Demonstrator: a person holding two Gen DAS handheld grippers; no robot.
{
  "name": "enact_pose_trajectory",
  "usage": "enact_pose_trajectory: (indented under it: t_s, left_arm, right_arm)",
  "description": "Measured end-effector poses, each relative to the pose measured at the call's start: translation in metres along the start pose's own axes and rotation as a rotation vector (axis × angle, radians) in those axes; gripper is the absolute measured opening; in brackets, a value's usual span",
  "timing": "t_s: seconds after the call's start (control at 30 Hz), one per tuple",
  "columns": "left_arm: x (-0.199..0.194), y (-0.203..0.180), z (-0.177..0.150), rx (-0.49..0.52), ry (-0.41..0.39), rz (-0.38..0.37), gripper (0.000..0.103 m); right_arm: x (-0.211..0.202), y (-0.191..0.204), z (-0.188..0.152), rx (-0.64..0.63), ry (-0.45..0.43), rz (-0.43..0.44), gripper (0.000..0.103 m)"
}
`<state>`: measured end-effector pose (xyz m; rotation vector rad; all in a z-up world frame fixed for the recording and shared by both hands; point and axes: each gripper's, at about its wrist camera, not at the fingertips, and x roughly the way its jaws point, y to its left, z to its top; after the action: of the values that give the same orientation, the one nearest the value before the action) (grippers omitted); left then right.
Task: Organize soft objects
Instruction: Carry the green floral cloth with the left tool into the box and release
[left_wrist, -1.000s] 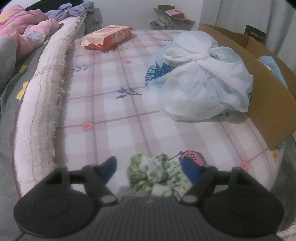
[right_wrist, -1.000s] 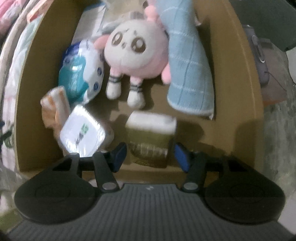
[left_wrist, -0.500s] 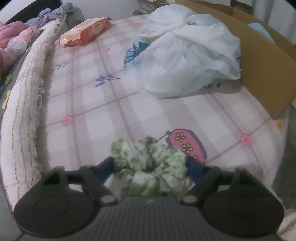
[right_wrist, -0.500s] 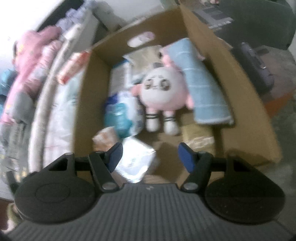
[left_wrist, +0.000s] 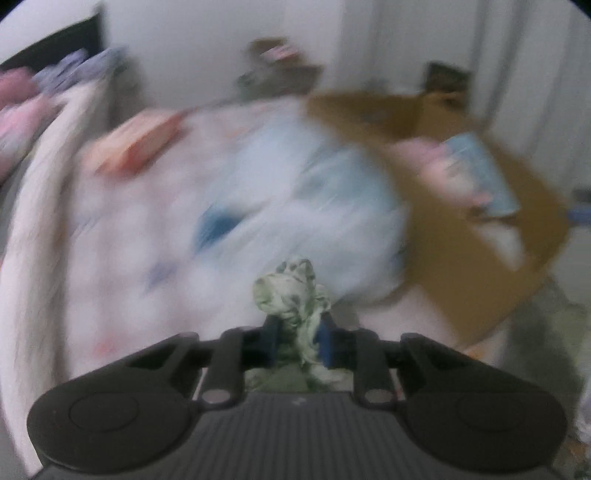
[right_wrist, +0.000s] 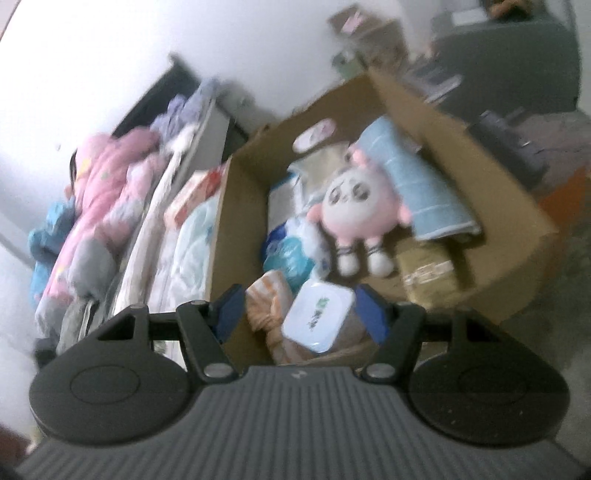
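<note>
My left gripper (left_wrist: 297, 334) is shut on a green-and-white patterned cloth bundle (left_wrist: 291, 291) and holds it above the bed; that view is blurred. My right gripper (right_wrist: 301, 314) is open and empty, above the near end of the cardboard box (right_wrist: 517, 206). In the box lie a pink plush toy (right_wrist: 356, 210), a rolled light-blue towel (right_wrist: 417, 184), a white tissue pack (right_wrist: 317, 317), an orange bag (right_wrist: 269, 299), a blue-white pack (right_wrist: 291, 251) and a tan packet (right_wrist: 428, 273). The box also shows in the left wrist view (left_wrist: 461, 236), to the right.
A white plastic bag (left_wrist: 314, 214) lies on the checked bedsheet (left_wrist: 110, 240) between the held cloth and the box. A red wipes pack (left_wrist: 136, 144) lies farther back. Pink bedding (right_wrist: 107, 192) is piled to the left of the box.
My left gripper has closed on the green cloth and lifted it off the bed, swinging toward the box. My right gripper has pulled back and up from the box, still open.
</note>
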<state>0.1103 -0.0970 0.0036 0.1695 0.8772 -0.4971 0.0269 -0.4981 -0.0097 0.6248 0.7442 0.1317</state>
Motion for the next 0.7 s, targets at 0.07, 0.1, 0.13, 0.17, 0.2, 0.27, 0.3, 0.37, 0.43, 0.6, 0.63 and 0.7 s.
enact_pose_trajectory:
  t_s: [0.07,0.1,0.13,0.17,0.2,0.27,0.3,0.37,0.43,0.6,0.63,0.7]
  left_arm:
    - [-0.002,-0.029,0.032,0.068,-0.03,-0.082,0.024]
    - [-0.001,-0.047,0.048,0.105,-0.039,-0.125,0.024]
    - [0.002,-0.067,0.063,0.146,-0.04,-0.172,0.024]
    - [0.005,-0.085,0.075,0.181,-0.035,-0.213,0.024]
    - [0.012,-0.109,0.089,0.231,-0.024,-0.265,0.025]
    - [0.026,-0.148,0.108,0.309,-0.004,-0.326,0.026]
    - [0.039,-0.17,0.118,0.346,0.019,-0.338,0.026]
    - [0.063,-0.202,0.13,0.383,0.061,-0.344,0.026]
    - [0.09,-0.231,0.139,0.404,0.111,-0.362,0.026]
    - [0.144,-0.26,0.143,0.351,0.259,-0.356,0.026]
    - [0.152,-0.26,0.142,0.327,0.284,-0.351,0.026]
    - [0.165,-0.252,0.141,0.277,0.31,-0.342,0.027]
  right_arm:
    - [-0.015,-0.008,-0.006,0.01,-0.057,-0.024,0.066]
    - [-0.023,-0.013,-0.009,0.017,-0.086,-0.037,0.066]
    - [-0.033,-0.018,-0.013,0.027,-0.121,-0.052,0.066]
    - [-0.042,-0.024,-0.017,0.04,-0.148,-0.064,0.066]
    - [-0.049,-0.031,-0.02,0.055,-0.171,-0.071,0.066]
    - [-0.063,-0.046,-0.028,0.099,-0.215,-0.087,0.067]
    - [-0.068,-0.054,-0.032,0.119,-0.23,-0.093,0.067]
    - [-0.076,-0.071,-0.04,0.169,-0.257,-0.108,0.067]
    - [-0.079,-0.088,-0.047,0.212,-0.269,-0.121,0.067]
    - [-0.074,-0.122,-0.064,0.308,-0.271,-0.138,0.067]
    - [-0.071,-0.127,-0.065,0.318,-0.268,-0.139,0.067]
    - [-0.066,-0.135,-0.067,0.332,-0.263,-0.14,0.067]
